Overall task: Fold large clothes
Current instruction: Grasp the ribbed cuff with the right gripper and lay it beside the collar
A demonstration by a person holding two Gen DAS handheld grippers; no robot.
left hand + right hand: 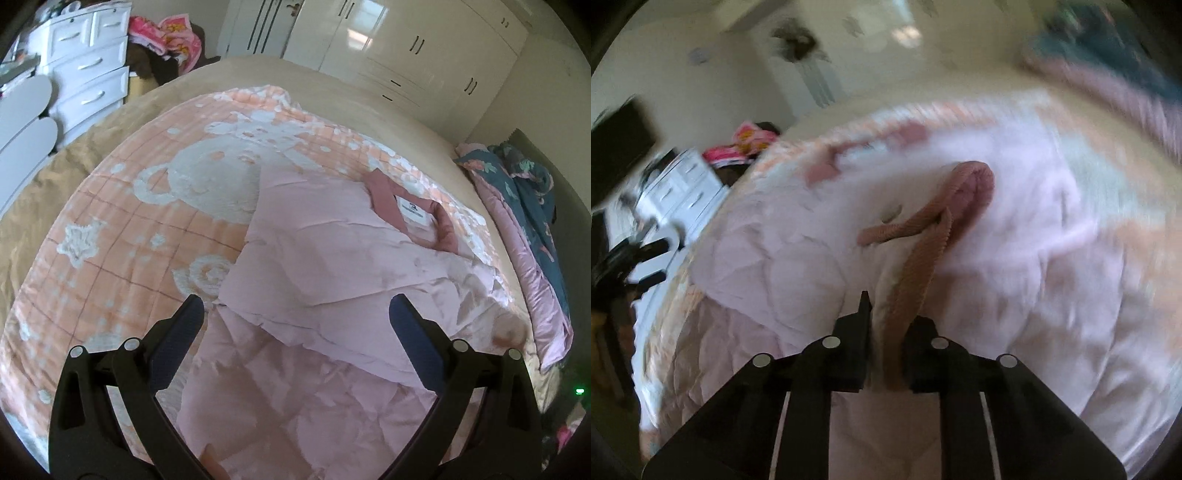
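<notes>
- Left wrist view: left gripper [295, 314] has its jaws spread wide, nothing between them. It hangs above the pink garment [332, 266], not visibly touching it.
- Garment lies on the peach teddy-print blanket [122, 236] on the bed. One folded panel edge runs straight ahead of the jaws and just past the left fingertip; the darker pink collar [384, 199] with its white label [415, 214] lies farther ahead, toward the right jaw's side.
- Beyond the blanket: white drawer unit [88, 70] far ahead-left, wardrobe doors [406, 48] far ahead, floral quilt [517, 192] off to the right.
- Right wrist view: heavy motion blur. Right gripper [886, 325] is clamped on the garment's ribbed cuff [916, 273]; the ribbed band rises from between the jaws and loops ahead, slightly right. Pale pink cloth spreads below and on both sides of the jaws.
- Judgement: a sleeve is being carried across the body for a fold.
- Risk 1: the hold is on a narrow ribbed band only. A fast swing, which the blur suggests, could pull it out of the jaws or twist the sleeve.
- Risk 2: with the left jaws free, nothing pins the folded panel; drag from the sleeve could shift or undo it.
- Risk 3: blanket may bunch if cloth is dragged along it.
</notes>
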